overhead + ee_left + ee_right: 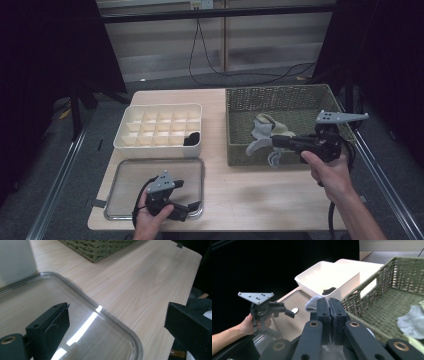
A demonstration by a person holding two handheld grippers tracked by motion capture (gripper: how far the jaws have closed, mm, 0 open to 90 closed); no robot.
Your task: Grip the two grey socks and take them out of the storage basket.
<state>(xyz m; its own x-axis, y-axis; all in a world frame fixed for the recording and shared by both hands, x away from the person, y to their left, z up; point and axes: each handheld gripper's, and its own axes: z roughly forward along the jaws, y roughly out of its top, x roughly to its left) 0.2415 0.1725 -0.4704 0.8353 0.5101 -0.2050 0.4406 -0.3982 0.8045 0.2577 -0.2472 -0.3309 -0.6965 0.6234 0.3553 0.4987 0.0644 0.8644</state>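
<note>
Right gripper (274,142) is clamped on a grey sock (260,145), lifting it from the basket (240,100) (probably toward the divided box (125,142)); left gripper (186,200) hangs open, empty.

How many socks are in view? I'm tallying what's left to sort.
3, maybe more hidden: a grey sock pinched in the right gripper, a pale sock in the wicker basket, a dark sock in the white divided box.

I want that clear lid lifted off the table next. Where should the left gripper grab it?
Take the clear lid by its raised rim at the near right corner, coming in low from the table edge. It lies flat, so only the rim offers purchase, and the open left gripper already straddles that corner.
</note>
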